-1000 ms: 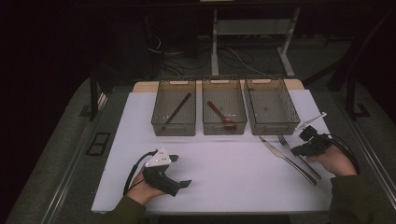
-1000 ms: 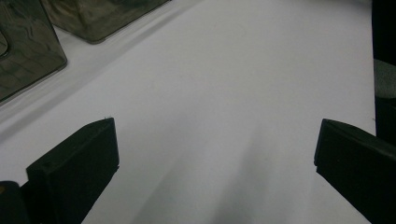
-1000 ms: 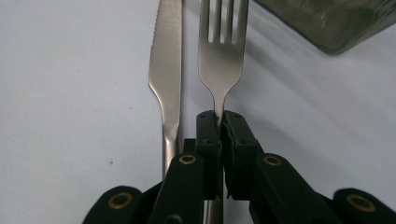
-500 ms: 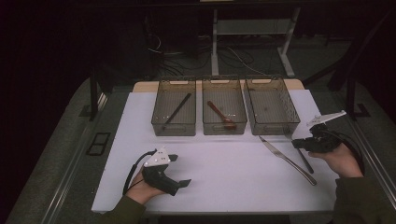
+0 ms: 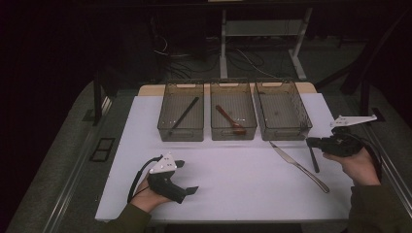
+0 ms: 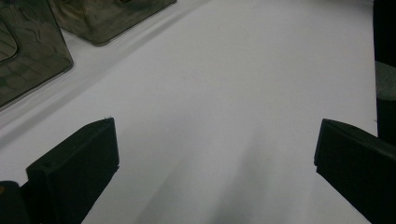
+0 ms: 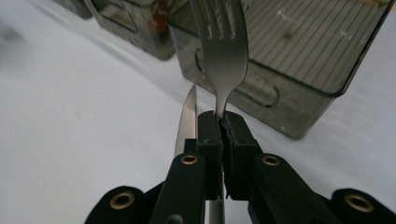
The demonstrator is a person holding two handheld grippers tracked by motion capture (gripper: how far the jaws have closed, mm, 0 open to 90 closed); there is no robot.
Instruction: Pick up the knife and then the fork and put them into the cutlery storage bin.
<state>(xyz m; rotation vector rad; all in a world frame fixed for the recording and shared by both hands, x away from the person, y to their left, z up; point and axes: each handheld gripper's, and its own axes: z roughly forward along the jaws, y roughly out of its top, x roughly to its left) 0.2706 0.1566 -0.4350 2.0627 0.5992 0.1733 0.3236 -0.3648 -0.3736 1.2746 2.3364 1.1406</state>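
Observation:
My right gripper (image 5: 312,142) (image 7: 219,122) is shut on the neck of a steel fork (image 7: 222,42). It holds the fork above the white mat, tines towards the empty right bin (image 5: 283,110) (image 7: 303,70). A table knife (image 5: 297,166) (image 7: 187,116) lies on the mat just left of and below that gripper. At the front left my left gripper (image 5: 187,177) (image 6: 215,163) rests on the mat, open and with nothing between its jaws.
Three clear bins stand in a row at the back of the mat (image 5: 233,179). The left bin (image 5: 180,112) holds a dark stick, and the middle bin (image 5: 233,112) holds a reddish spoon (image 5: 228,116). Dark floor and cables lie beyond the table.
My right gripper has lifted the fork off the mat beside the knife and drawn back to the right. The knife and the left gripper stayed put.

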